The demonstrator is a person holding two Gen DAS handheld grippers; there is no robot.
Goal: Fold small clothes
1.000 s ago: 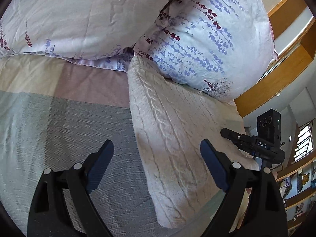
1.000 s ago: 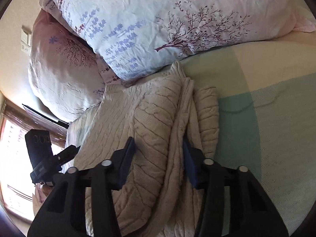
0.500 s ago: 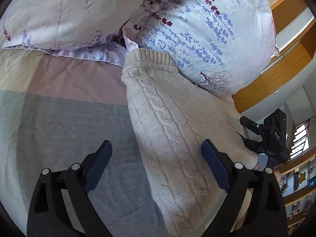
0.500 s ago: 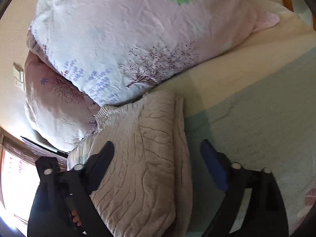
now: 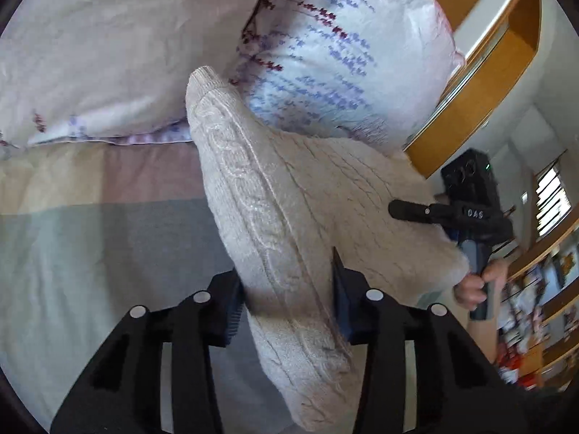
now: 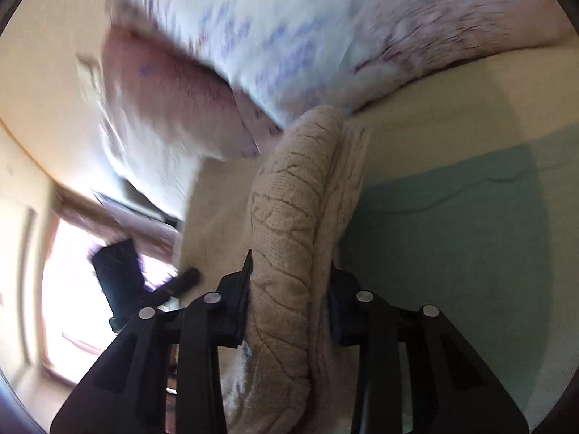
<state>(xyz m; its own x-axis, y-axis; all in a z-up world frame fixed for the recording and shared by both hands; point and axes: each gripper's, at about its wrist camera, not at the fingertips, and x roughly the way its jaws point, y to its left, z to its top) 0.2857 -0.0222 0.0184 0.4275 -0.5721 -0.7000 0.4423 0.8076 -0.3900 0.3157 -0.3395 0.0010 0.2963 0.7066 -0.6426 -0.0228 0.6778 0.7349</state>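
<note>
A cream cable-knit sweater (image 5: 289, 195) lies folded on the bed, its far end against the pillows. My left gripper (image 5: 286, 289) is shut on the sweater's near folded edge. In the right wrist view the same sweater (image 6: 289, 224) runs up between the fingers, and my right gripper (image 6: 289, 289) is shut on its bunched edge. The right gripper also shows in the left wrist view (image 5: 416, 211), at the sweater's right side. The left gripper shows blurred in the right wrist view (image 6: 181, 282).
Two floral pillows (image 5: 343, 54) lean at the head of the bed behind the sweater. The bedspread (image 5: 90, 253) has green, grey and pink blocks. A wooden headboard frame (image 5: 481, 83) and shelves (image 5: 542, 289) stand to the right.
Both grippers were open over the sweater half a second ago and have closed on its edges. The sweater is bunched and raised between the fingers.
</note>
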